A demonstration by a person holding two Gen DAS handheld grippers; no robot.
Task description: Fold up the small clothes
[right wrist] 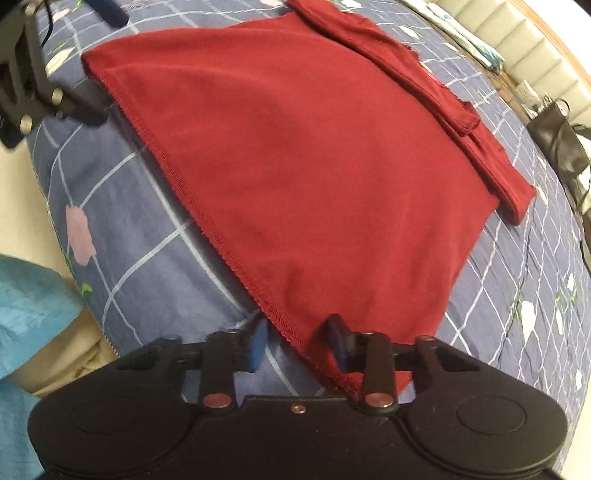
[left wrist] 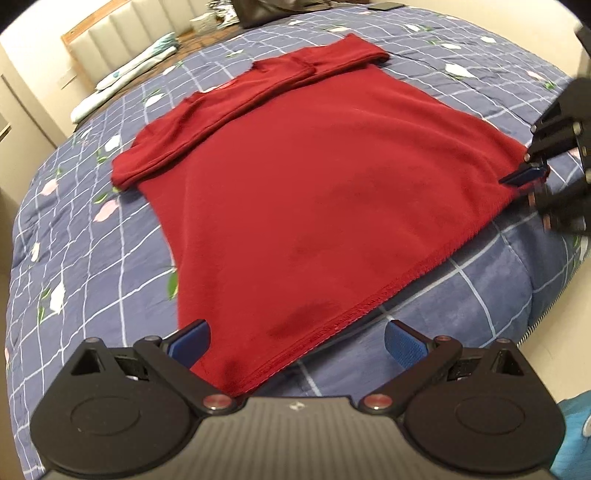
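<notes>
A dark red T-shirt (left wrist: 306, 177) lies flat on the bed, its sleeves folded in across the far end; it also shows in the right wrist view (right wrist: 314, 155). My left gripper (left wrist: 297, 341) is wide open, its blue pads straddling the near hem corner. My right gripper (right wrist: 299, 341) is partly open, its pads on either side of the other hem corner. The right gripper also shows in the left wrist view (left wrist: 524, 177) at the shirt's right corner. The left gripper shows in the right wrist view (right wrist: 92, 66) at top left.
The bed has a blue quilt (left wrist: 92, 236) with white grid lines and flowers. A padded headboard (left wrist: 122, 33) and folded linen (left wrist: 136, 66) lie beyond. A black bag (right wrist: 557, 140) stands at the far side. Turquoise cloth (right wrist: 33, 306) lies beside the bed edge.
</notes>
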